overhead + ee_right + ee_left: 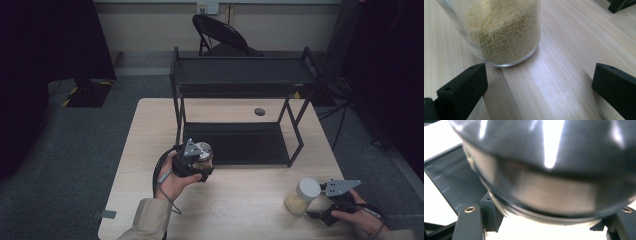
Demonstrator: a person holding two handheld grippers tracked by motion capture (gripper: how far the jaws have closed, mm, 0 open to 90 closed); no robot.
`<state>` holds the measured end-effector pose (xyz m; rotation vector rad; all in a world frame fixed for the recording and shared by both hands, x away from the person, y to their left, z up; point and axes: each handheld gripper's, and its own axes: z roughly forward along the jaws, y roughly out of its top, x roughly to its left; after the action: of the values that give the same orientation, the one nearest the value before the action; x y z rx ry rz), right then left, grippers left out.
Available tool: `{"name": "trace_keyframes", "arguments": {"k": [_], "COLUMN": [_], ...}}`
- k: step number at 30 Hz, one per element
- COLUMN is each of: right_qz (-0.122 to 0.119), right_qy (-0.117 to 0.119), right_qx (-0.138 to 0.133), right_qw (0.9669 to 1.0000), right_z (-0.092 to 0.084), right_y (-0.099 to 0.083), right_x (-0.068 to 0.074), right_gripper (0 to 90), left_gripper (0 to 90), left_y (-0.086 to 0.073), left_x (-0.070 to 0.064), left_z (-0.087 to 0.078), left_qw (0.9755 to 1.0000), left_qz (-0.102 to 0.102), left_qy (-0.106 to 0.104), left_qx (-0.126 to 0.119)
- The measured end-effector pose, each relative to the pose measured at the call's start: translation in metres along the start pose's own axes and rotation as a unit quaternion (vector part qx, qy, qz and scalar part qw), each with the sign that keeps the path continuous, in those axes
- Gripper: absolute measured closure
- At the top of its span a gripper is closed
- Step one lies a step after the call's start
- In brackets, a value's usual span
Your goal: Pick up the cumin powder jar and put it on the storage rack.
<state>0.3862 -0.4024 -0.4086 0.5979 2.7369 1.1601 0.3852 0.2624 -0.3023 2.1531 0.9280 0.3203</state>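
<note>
Currently, a jar with a metal lid [202, 152] is gripped by the left gripper [200, 167], which is held above the wooden table [150, 150] just in front of the lower shelf of the black two-tier rack [240, 90]. From the high view the jar is seen lifted clear of the tabletop, tipped a little, with its shiny lid turned upward and toward the rack. In the left gripper view the jar [544, 170] is seen very close and blurred between the two black jaws, which are pressed against its sides; the jaws are closed as far as the jar allows. The dark shelf tray [451, 180] is seen behind it.

Further right, a second jar with a white lid [302, 196] is stood upright on the table near its front edge. Pale yellow grain is seen through the clear wall [504, 32]. The right gripper [320, 207] is held just beside this jar, low over the table. Its jaws are spread wide, with nothing clamped; the jar base is seen ahead of the jaws and toward the left one, not between them. Whether that jaw is touching the glass cannot be told.

A folding chair [220, 35] is noted behind the rack, on the grey floor.
</note>
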Motion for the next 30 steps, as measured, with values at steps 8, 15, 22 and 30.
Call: {"name": "trace_keyframes", "arguments": {"k": [8,15,22,30], "right_qz": [0.000,0.000,0.000,0.000], "right_qy": [0.000,0.000,0.000,0.000], "right_qx": [0.000,0.000,0.000,0.000], "right_qw": [1.0000,1.0000,1.0000,1.0000], "right_z": [0.000,0.000,0.000,0.000], "right_y": [0.000,0.000,0.000,0.000], "right_x": [0.000,0.000,0.000,0.000], "right_gripper": [0.0,0.0,0.0,0.0], "left_gripper": [31.2,31.2,31.2,31.2], "left_y": [0.016,0.033,0.049,0.068], "left_x": [-0.001,0.001,0.003,0.004], "left_z": [-0.005,-0.010,-0.014,-0.021], "left_qw": [0.9999,0.9998,0.9996,0.9995], "left_qz": [0.009,0.017,0.021,0.026], "left_qy": [-0.005,-0.013,-0.017,-0.019], "left_qx": [0.001,0.004,0.005,0.007]}}
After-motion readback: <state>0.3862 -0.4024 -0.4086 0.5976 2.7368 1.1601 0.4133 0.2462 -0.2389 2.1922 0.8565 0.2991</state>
